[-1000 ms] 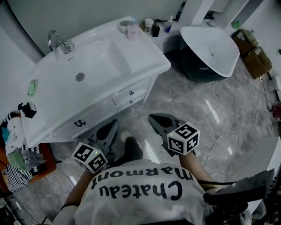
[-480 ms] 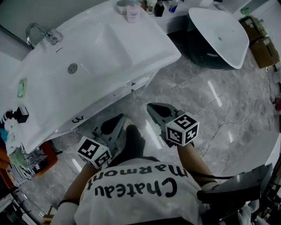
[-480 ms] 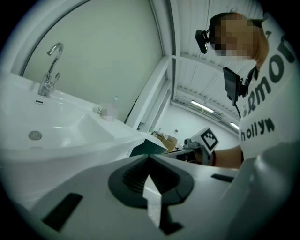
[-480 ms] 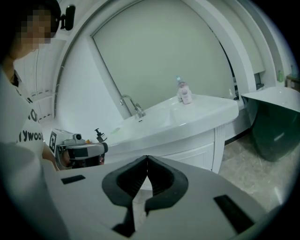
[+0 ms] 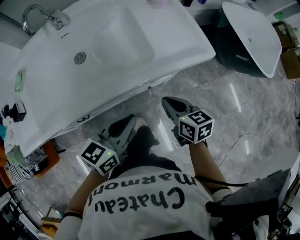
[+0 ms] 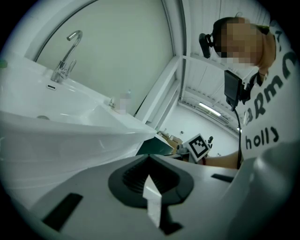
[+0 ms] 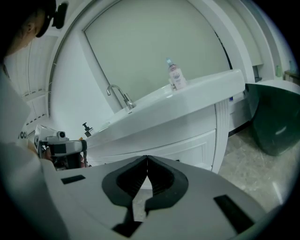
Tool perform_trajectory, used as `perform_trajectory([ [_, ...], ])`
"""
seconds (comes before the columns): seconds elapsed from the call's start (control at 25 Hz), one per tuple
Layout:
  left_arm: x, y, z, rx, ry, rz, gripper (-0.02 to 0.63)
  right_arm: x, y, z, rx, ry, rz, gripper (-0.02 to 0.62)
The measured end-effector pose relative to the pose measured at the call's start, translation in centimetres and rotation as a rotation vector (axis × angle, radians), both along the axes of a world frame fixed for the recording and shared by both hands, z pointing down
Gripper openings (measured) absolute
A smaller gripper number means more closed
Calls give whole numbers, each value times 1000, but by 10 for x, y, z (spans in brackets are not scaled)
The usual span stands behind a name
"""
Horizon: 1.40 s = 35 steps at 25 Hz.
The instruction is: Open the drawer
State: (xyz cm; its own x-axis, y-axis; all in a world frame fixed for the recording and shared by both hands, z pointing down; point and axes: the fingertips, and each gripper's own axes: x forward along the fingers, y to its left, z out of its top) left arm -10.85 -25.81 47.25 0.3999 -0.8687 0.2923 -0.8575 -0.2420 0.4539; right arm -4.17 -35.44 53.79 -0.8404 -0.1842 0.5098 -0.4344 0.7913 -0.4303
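The white vanity [image 5: 117, 42] fills the top of the head view, and its overhanging countertop hides the drawers there. In the right gripper view the white drawer front [image 7: 187, 145] shows under the countertop, straight beyond the jaws. My right gripper [image 7: 147, 158] is shut and empty, and hangs over the floor short of the cabinet [image 5: 167, 101]. My left gripper [image 6: 149, 158] is also shut with nothing held. It is low beside the vanity's edge [image 5: 131, 122], and only the basin rim [image 6: 70, 136] shows ahead of it.
A faucet [image 5: 35, 11] and a bottle [image 7: 174, 74] stand on the countertop. A second white basin on a dark base [image 5: 248, 33] sits at the right. The grey marble floor [image 5: 243, 122] lies between them. Striped cloth and an orange bin [image 5: 28, 164] are at the left.
Both grippers have sunk lower and moved in toward the vanity. In the head view the drawer fronts have slipped out of sight under the countertop. Both grippers stay shut.
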Motion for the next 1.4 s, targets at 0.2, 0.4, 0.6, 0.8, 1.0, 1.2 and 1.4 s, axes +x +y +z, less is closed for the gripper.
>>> perform_trajectory([
  [0.2,-15,3,29,15,-41,-43,8,-11,-7,39,40,7,2,11],
  [0.4,-25,6,49,22,-88,-55,8,-24,-16,73,36,13,1,11],
  [0.6,-32,-2,66,27,-111,-36,8,-36,-27,101,35,21,12,12],
  [0.8,-36,-11,89,10,-123,-16,8,-45,-40,126,30,50,27,12],
  [1.0,-38,-17,99,3,-114,18,8,-50,-54,150,63,106,25,14],
  [1.2,-40,-15,101,10,-145,48,8,-56,-55,167,42,115,19,132],
  [1.4,-39,-16,108,4,-163,52,8,-60,-66,178,80,163,10,167],
])
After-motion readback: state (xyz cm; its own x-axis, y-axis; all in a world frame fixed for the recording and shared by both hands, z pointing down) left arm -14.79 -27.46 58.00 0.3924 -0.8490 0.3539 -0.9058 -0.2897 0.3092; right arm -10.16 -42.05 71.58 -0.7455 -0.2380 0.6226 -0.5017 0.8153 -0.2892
